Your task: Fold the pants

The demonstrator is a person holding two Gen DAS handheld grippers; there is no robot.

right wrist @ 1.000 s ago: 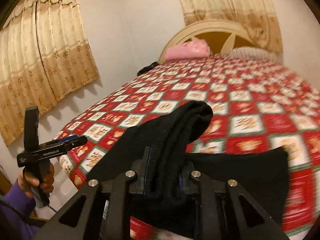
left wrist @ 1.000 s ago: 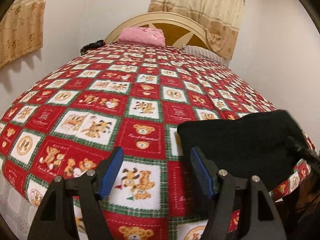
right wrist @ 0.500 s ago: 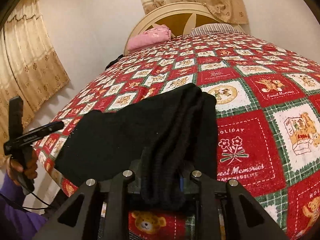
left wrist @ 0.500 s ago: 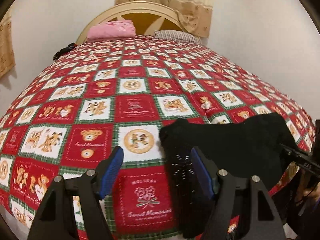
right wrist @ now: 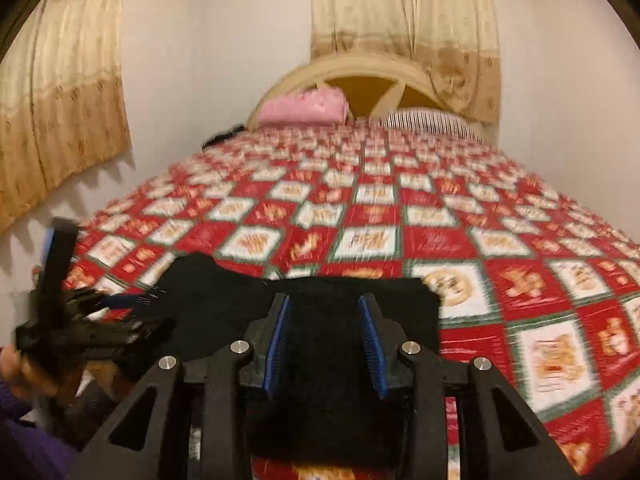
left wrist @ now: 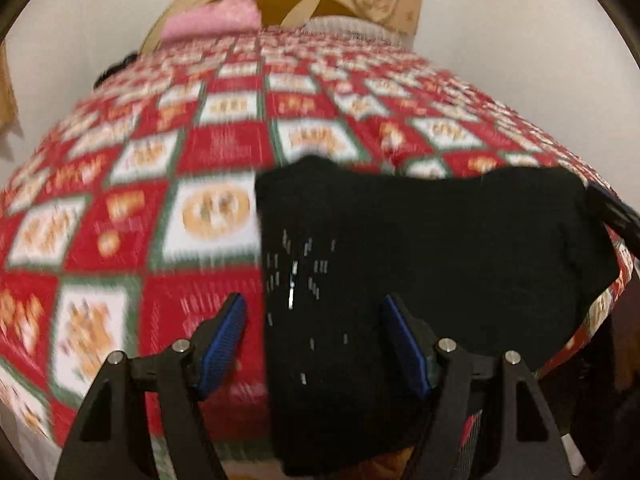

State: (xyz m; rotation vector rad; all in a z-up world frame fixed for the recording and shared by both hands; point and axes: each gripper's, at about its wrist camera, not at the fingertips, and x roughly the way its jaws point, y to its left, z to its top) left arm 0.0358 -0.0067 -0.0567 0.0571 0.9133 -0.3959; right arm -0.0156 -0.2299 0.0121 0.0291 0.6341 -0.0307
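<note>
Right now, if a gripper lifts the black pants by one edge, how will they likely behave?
The black pants would probably sag, since their near end already droops over the bedspread edge. The knit-looking cloth likely grips rather than slips. Folded layers may fall open.

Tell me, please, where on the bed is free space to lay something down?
The quilt lies bare from the far edge of the black pants up to the pink pillow and striped pillow, and beside the pants on either side. The near edge is crowded: pants, left gripper and right gripper, both open.
</note>
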